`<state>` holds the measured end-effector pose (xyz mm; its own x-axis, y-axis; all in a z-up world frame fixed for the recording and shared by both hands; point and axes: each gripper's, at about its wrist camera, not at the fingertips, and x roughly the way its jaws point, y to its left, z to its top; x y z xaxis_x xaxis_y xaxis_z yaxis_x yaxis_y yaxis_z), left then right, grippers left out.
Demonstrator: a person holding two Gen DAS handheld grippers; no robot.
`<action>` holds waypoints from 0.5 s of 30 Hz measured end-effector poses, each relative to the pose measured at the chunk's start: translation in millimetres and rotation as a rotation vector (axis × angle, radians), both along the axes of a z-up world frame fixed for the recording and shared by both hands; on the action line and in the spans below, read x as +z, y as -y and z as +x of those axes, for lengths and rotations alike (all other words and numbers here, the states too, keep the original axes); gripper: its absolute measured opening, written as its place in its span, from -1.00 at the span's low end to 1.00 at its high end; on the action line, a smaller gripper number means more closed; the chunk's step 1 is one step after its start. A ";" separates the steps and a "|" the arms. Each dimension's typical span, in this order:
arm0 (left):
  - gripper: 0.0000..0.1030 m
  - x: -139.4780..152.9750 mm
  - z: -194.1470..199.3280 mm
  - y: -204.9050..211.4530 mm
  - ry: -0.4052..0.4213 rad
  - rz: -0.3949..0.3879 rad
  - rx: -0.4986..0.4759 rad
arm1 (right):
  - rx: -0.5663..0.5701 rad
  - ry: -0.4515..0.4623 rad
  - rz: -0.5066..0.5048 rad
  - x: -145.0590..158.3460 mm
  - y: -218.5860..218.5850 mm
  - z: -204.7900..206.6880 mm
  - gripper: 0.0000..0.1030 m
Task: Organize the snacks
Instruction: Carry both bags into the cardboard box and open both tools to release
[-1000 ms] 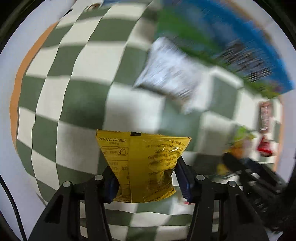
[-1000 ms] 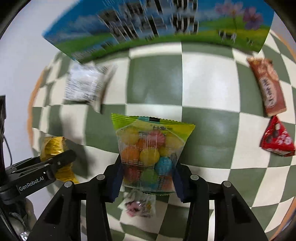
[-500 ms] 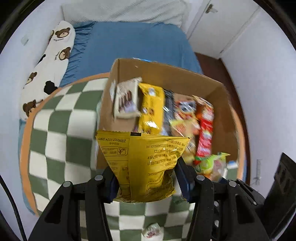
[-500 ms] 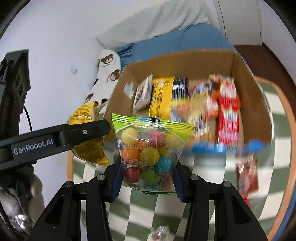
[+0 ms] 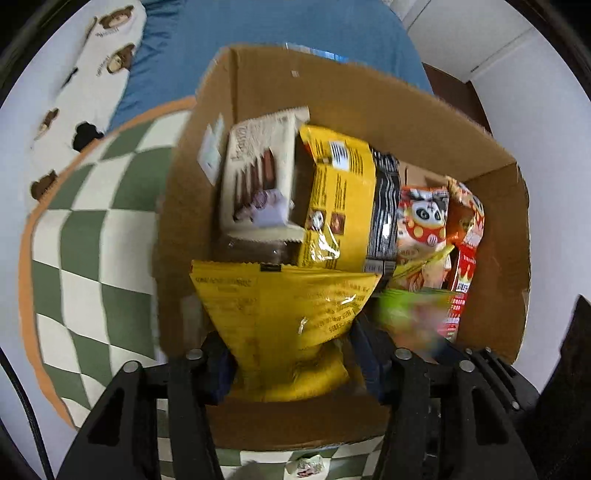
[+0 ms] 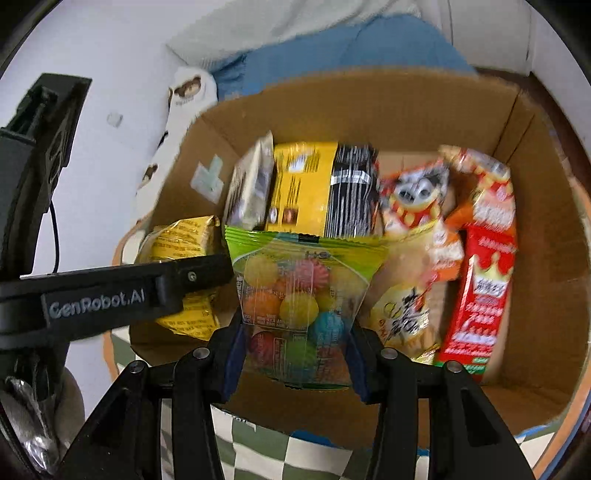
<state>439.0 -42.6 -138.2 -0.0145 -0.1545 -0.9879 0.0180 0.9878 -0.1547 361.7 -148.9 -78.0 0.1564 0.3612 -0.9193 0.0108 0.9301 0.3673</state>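
My left gripper [image 5: 291, 363] is shut on a yellow snack packet [image 5: 284, 317] and holds it over the near left part of an open cardboard box [image 5: 491, 236]. My right gripper [image 6: 295, 354] is shut on a clear bag of coloured candy balls [image 6: 299, 295] with a green top, held over the box [image 6: 550, 258] just right of the left gripper. The candy bag shows blurred in the left wrist view [image 5: 413, 314]. The yellow packet and the left gripper's finger [image 6: 110, 295] show at the left of the right wrist view. The box holds several snack packs standing in a row.
The box stands on a green and white checkered cloth [image 5: 85, 236] on an orange-edged table. A small wrapped sweet [image 5: 306, 467] lies on the cloth near the box's front. A bed with a blue sheet [image 5: 280, 26] and a bear-print pillow [image 5: 92, 70] lies beyond.
Both grippers have carried their packets from above the cloth to over the box, closer and lower than half a second ago. Both grips are unchanged.
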 end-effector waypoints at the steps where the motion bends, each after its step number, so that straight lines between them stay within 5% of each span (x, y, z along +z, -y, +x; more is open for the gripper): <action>1: 0.26 -1.4 -0.4 -0.5 0.005 0.002 0.002 | 0.004 -0.027 0.001 -6.6 0.0 0.2 0.38; 3: 0.36 -5.2 -2.4 -0.8 0.013 0.010 0.003 | 0.022 -0.048 0.001 -13.4 -0.9 -0.4 0.58; 15: 0.38 12.1 -20.8 1.2 0.105 0.045 0.008 | -0.026 -0.023 -0.094 1.2 19.7 -8.3 0.58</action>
<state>418.2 -43.9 -126.2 0.0900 -0.1099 -0.9899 0.0243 0.9938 -0.1082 353.4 -168.6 -76.7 0.1428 0.2688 -0.9525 0.0428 0.9598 0.2773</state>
